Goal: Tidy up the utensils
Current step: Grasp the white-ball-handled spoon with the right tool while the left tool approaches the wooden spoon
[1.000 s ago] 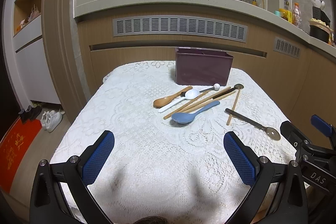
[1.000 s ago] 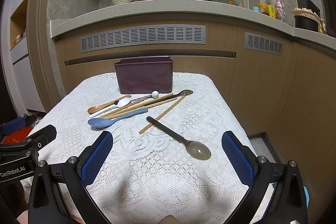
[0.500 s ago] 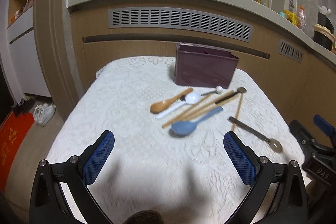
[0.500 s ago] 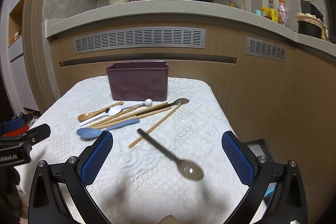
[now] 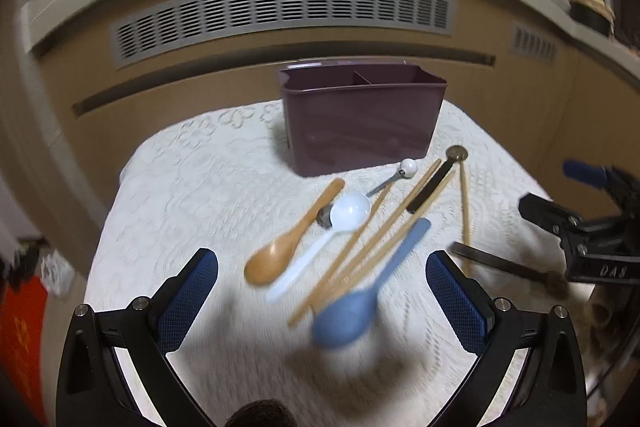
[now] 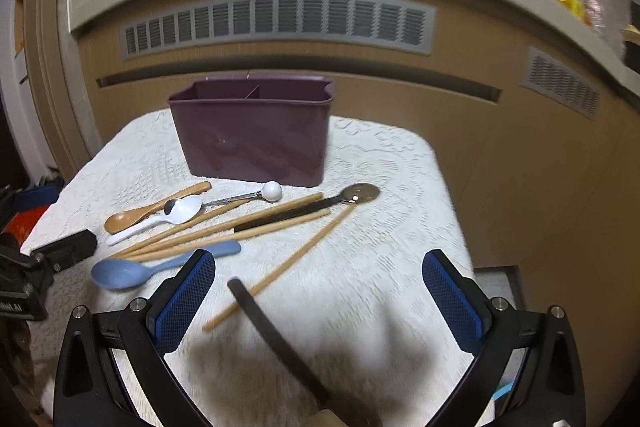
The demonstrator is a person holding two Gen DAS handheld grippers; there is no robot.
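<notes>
Both my tongs gape wide, empty, over the lace-covered table (image 5: 192, 187).
The light, slippery blue plastic spoon (image 5: 362, 291) nearest its front edge: I'd pinch my left tongs (image 5: 322, 301) midway on its stiff handle; right tongs (image 6: 319, 297) wait.

loose utensils (image 6: 224, 223) before upright purple caddy (image 6: 256, 143).

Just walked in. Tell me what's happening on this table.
A person is holding a claw in each hand over a table strewn with utensils. Both are open and empty. The left claw hovers over the blue spoon, near the wooden spoon and chopsticks. The right claw is over the black-handled spoon. The purple box behind appears to hold nothing yet.
</notes>
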